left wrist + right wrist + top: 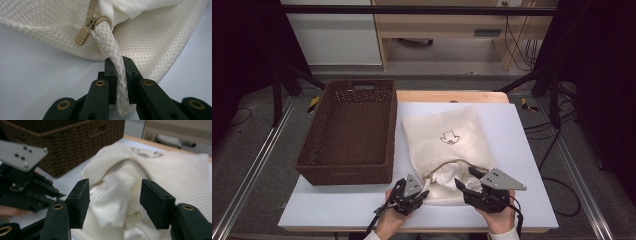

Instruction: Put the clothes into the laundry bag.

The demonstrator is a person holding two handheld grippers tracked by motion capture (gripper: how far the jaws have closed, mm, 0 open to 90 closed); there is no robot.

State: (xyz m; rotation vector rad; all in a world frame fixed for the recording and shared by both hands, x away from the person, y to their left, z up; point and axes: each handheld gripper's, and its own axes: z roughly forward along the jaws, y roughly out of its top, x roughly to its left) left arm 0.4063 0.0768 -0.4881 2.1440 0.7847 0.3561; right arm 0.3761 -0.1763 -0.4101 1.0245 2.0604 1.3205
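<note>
At near table edge, left gripper (419,192) pinching mesh tab (113,60) beside zipper pull (82,35), anchoring laundry bag (447,135). Right gripper (472,186) hovering spread over white cloth (112,200) bulging from mouth. Advising firm anchor, deep bite. Beyond, wicker basket (349,135) waiting.

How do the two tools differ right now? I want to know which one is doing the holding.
The left tool is shut on the cream mesh laundry bag's corner tab; the right tool stands open, gripping nothing. The left one sits at the bag's zip end, the right faces the white cloth in its mouth. Both are black and two-jawed.
</note>
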